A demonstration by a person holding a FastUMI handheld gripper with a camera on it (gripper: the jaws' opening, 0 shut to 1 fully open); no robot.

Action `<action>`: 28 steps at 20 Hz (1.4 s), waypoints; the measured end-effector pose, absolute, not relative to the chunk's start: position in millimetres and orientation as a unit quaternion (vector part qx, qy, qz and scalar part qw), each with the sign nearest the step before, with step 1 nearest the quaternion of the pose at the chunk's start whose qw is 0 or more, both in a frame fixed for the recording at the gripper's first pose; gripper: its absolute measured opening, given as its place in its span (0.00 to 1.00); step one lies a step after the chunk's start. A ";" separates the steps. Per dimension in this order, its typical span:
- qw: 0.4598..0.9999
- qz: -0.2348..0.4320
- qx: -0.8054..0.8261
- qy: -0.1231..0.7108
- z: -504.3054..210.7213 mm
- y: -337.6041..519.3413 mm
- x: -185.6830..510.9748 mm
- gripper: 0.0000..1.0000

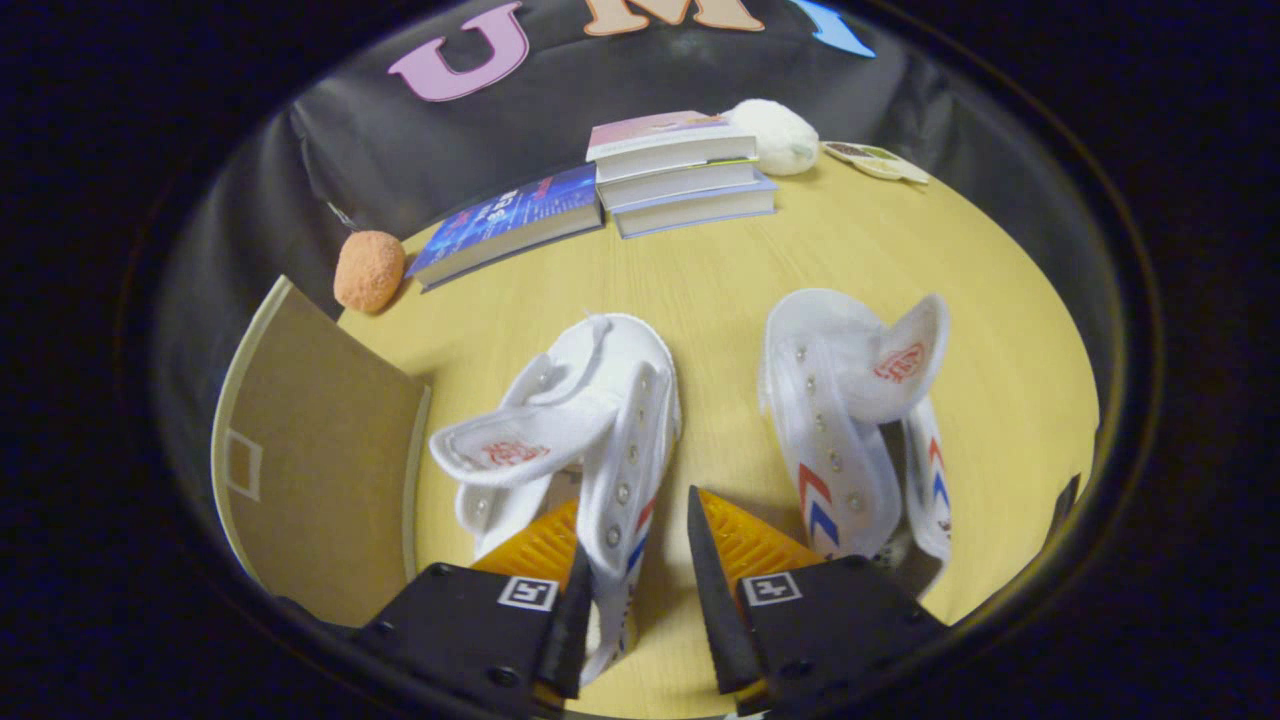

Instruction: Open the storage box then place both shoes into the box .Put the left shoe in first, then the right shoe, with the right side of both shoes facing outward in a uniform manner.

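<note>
The gripper [632, 520] has its fingers spread around the left shoe's [590, 420] side wall; the shoe runs toward 12 o'clock, the box [310, 450] at 9 o'clock.

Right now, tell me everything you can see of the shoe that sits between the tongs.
The shoe is a white canvas sneaker with no laces in its metal eyelets, its tongue flopped out to the side showing a red printed mark, and red and blue chevrons on its side panel. It lies on the wooden table, heel end toward the tongs. One side wall of its collar sits in the open gap, close against one finger; the other finger stands clear. The brown box flap lies beside it.
</note>
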State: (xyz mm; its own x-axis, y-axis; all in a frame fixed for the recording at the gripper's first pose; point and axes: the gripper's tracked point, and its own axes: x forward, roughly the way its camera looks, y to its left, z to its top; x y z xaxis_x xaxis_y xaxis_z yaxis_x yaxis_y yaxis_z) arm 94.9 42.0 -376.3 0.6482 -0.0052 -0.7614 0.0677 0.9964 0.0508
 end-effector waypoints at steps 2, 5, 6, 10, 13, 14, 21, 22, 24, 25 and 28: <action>0.899 -0.032 0.063 0.433 -376.6 44.9 99.5 0.44; 0.888 -0.039 0.105 0.446 -379.9 43.8 101.9 0.27; 0.884 -0.043 0.124 0.448 -382.0 41.1 102.2 0.22; 0.867 -0.047 0.173 0.465 -378.6 37.4 95.9 0.05; 0.852 -0.039 0.234 0.466 -365.8 44.1 86.9 0.03; 0.845 -0.032 0.264 0.463 -356.9 48.6 84.9 0.03; 0.822 0.039 0.372 0.429 -258.9 96.5 48.3 0.03; 0.820 0.054 0.379 0.425 -242.9 109.1 42.7 0.03; 0.817 0.082 0.390 0.417 -212.3 138.6 37.2 0.03; 0.815 0.097 0.394 0.415 -200.5 155.8 36.6 0.03; 0.806 0.131 0.398 0.418 -178.0 215.9 37.4 0.03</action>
